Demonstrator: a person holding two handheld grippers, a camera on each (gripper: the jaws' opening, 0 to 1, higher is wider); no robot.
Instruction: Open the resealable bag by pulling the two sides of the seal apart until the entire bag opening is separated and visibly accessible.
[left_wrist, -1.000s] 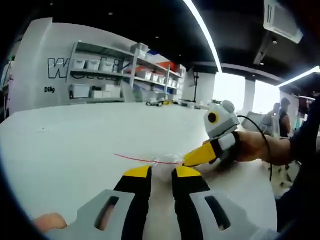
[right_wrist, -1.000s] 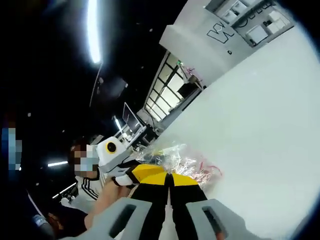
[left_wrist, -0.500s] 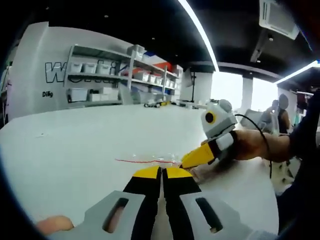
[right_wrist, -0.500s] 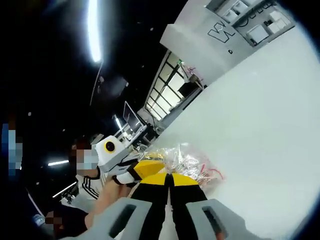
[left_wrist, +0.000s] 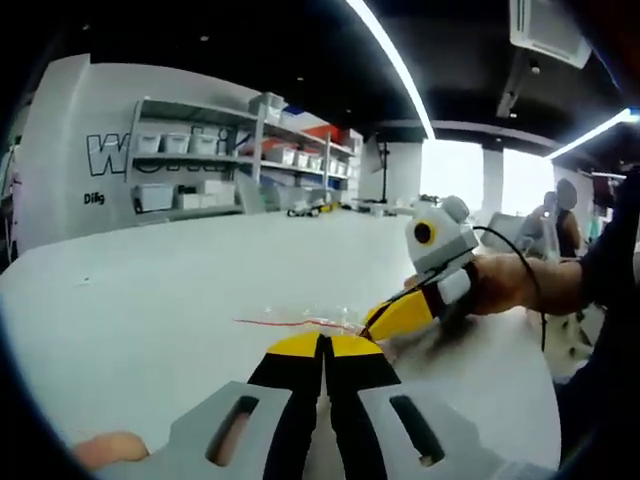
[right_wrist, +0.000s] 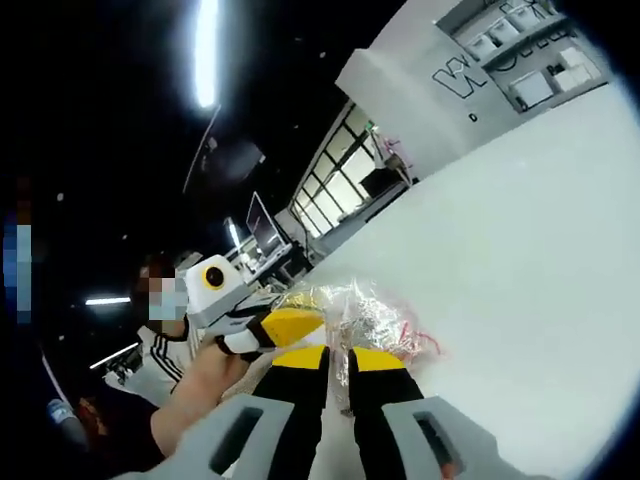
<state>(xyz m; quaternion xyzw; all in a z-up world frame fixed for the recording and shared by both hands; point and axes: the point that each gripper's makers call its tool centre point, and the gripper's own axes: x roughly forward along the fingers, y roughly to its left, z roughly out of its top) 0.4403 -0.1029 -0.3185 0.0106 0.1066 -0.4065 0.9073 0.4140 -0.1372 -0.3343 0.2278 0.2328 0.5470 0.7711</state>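
— Where is the bag right now?

— You have the clear bag (right_wrist: 368, 318) on the white table (right_wrist: 530, 240), just past your right gripper (right_wrist: 336, 352). It is crumpled and shiny, with a red seal line (left_wrist: 290, 322) along its edge. In the left gripper view that red line runs flat across the table, just ahead of your yellow tips.

— How do your two claws stand?

— Your left gripper (left_wrist: 323, 345) has its jaws pressed together, tips touching, right at the near edge of the bag; the plastic there is too thin and clear for me to tell whether you have caught it. Your right gripper's jaws are drawn close with only a narrow slit between them, and bag plastic sits at that slit; I cannot tell if it is pinched.

— And the hands?

— In the left gripper view your right hand (left_wrist: 505, 285) comes in from the right, its yellow tip meeting the bag beside your left tips.
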